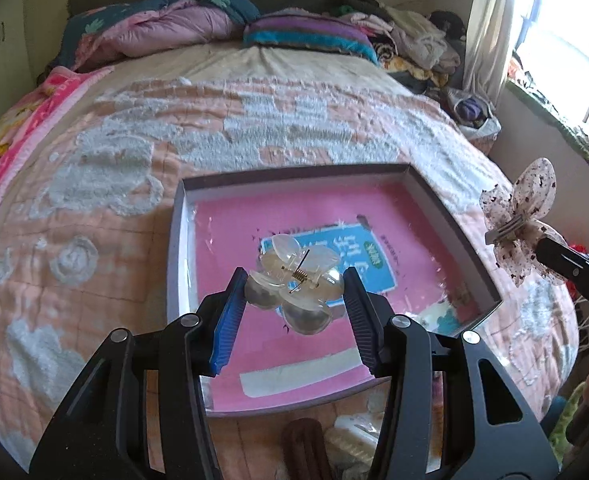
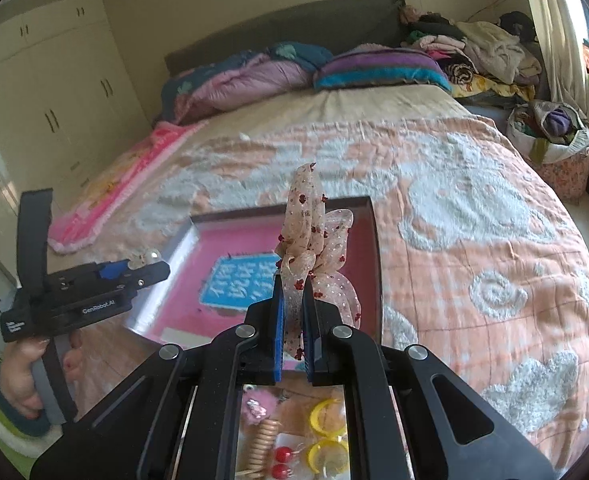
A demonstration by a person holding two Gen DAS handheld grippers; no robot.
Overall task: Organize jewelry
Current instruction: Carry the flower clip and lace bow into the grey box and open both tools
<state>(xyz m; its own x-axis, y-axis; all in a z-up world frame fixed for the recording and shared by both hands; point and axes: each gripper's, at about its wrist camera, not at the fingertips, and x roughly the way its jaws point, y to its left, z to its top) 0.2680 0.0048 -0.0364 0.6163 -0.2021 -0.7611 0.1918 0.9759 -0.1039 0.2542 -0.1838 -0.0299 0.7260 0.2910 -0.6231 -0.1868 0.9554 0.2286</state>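
In the left wrist view my left gripper [image 1: 294, 278] is shut on a clear flower-shaped hair claw [image 1: 294, 276] with a brass spring. It hangs over a shallow box [image 1: 294, 173] with a pink printed floor, lying on the bed. My right gripper [image 2: 293, 294] is shut on a sheer pink bow clip with dark red specks [image 2: 312, 248], held above the box's near right part [image 2: 376, 264]. From the left wrist the bow [image 1: 520, 220] and the right gripper [image 1: 546, 248] show beyond the box's right wall. A hand holds the left gripper [image 2: 134, 270] at the left.
The box lies on an orange and white quilt [image 1: 114, 168]. Nearer than the box lie yellow clips [image 2: 326, 420], red beads [image 2: 282, 456], a coiled hair tie [image 2: 260, 444], a pink fluffy piece [image 2: 256, 406] and a brown clip [image 1: 306, 448]. Pillows and clothes are piled at the headboard.
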